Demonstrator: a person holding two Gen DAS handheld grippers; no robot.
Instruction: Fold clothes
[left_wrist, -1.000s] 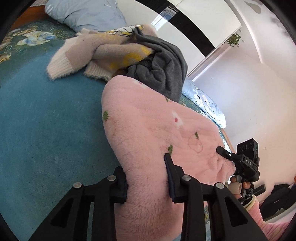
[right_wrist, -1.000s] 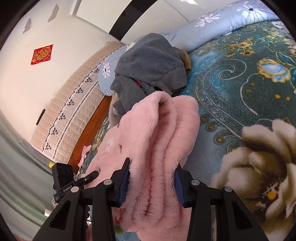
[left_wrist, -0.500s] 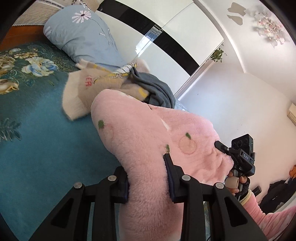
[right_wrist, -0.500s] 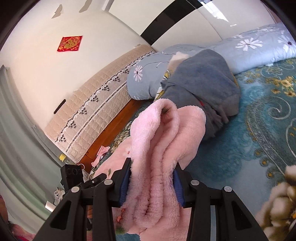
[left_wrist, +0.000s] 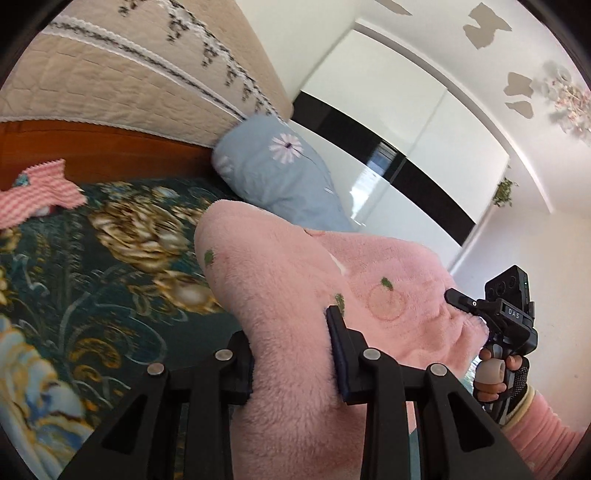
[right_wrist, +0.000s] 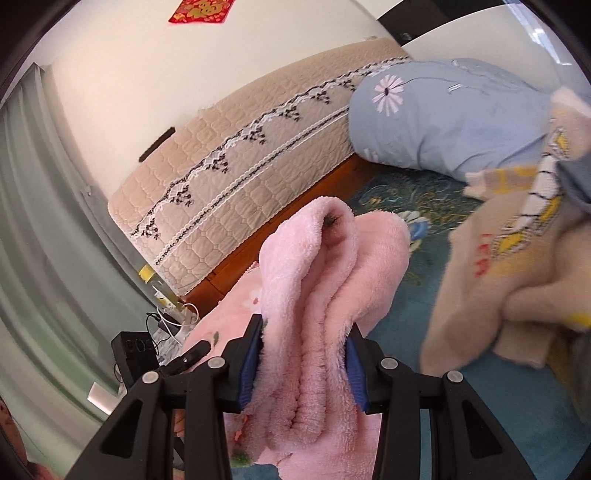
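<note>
Broadly, the scene is taken up by a bed spread with a dark teal floral cover, against which a quilted beige headboard and a pale blue pillow are set; across it the pink fleece garment is held aloft, clear of the cover as far as can be seen, presumably so that it can be stretched out and laid flat for folding; it is printed with small green and orange motifs, and its pile is thick, so some give and slip under a pinch can be expected. Beside it, to the right in the right wrist view, a beige knitted garment is heaped on the cover, apparently waiting its turn; a small pink striped cloth is seen lying near the headboard, well apart from the work. One bunched edge of the fleece is clamped between the jaws of the left gripper; several gathered layers of it are clamped likewise by the right gripper, which is also seen from the left wrist view at the far end of the fabric; a two-point hold of this kind is judged suited to spreading the cloth between the hands.
</note>
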